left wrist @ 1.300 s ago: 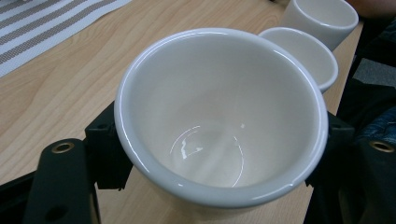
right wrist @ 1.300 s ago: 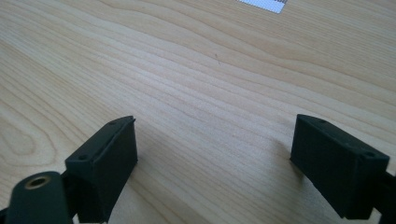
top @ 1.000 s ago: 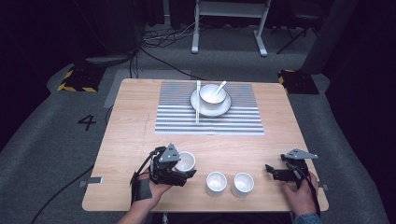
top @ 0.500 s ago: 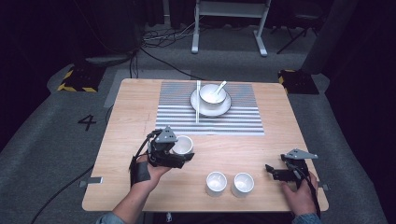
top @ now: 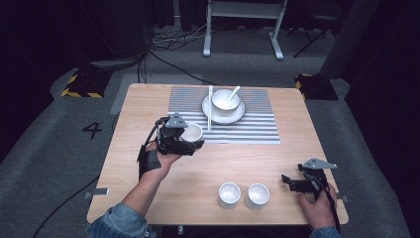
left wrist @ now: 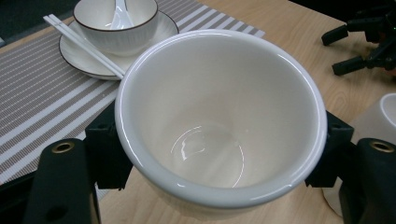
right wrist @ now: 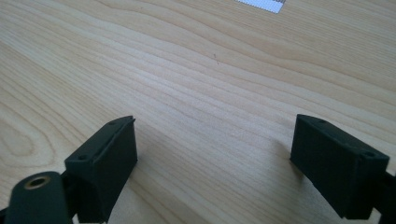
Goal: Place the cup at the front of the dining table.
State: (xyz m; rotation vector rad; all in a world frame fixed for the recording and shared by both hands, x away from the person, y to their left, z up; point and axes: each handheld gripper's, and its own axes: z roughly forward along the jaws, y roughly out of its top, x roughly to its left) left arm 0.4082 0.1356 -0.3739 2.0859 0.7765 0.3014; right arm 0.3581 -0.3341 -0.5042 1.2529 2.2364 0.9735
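Observation:
A white cup (top: 192,133) (left wrist: 219,121) sits upright between the jaws of my left gripper (top: 190,140) (left wrist: 219,154), which is shut on it and holds it above the table at the striped mat's (top: 247,126) near left corner. On the mat stands a bowl (top: 226,99) with a spoon on a saucer, with white chopsticks (top: 210,114) beside it. Two more white cups (top: 229,194) (top: 258,196) rest near the front edge. My right gripper (top: 292,182) (right wrist: 215,154) lies low at the front right, open, with bare wood between its jaws.
The wooden table (top: 148,104) has free room on its left side and between the mat and the two cups. The front edge runs close to the cups. A metal stand (top: 242,20) and cables lie on the floor beyond.
My left gripper has lifted the white cup and carried it away from the front edge toward the striped mat. The right gripper has stayed put.

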